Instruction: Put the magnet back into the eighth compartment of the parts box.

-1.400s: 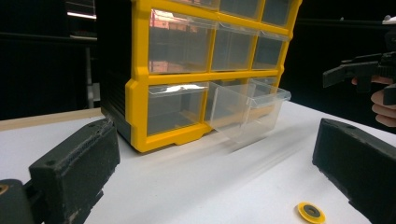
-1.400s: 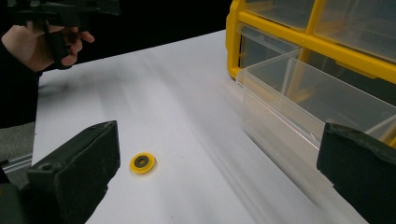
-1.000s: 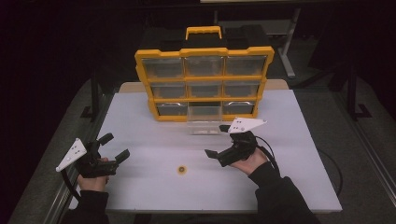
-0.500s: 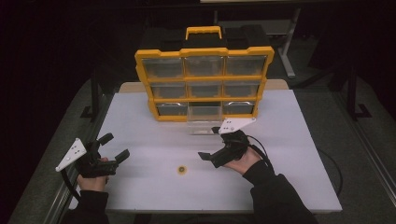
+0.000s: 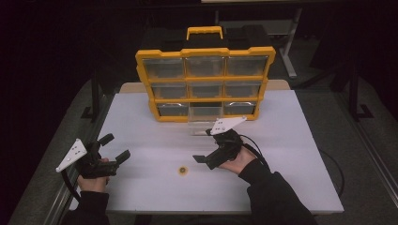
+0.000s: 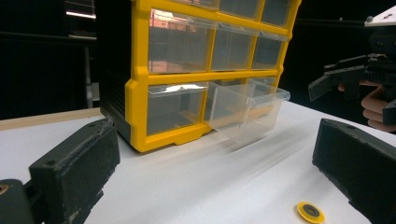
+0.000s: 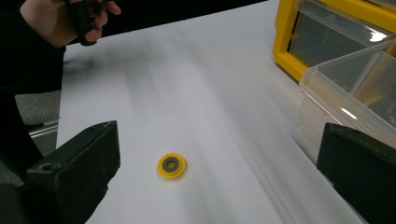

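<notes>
A small yellow ring with a dark centre (image 5: 183, 170) lies flat on the white table (image 5: 291, 140), near the front. My right gripper (image 5: 203, 146) hovers just right of the ring and is open and empty. In the right gripper view the ring (image 7: 171, 165) lies between and ahead of the open jaws (image 7: 219, 144). My left gripper (image 5: 117, 146) rests at the table's left edge, open with nothing in it. In the left gripper view its jaws (image 6: 217, 140) stand wide apart, with the ring (image 6: 310, 211) low on the right.
A yellow parts organizer (image 5: 204, 50) with clear drawers stands upright at the back centre. Its bottom middle drawer (image 5: 202, 121) is pulled out toward me, close behind the right gripper; the same drawer (image 7: 355, 93) shows in the right gripper view.
My right gripper has moved left and toward the front of the table, closer to the yellow ring. The left gripper has stayed in place.
</notes>
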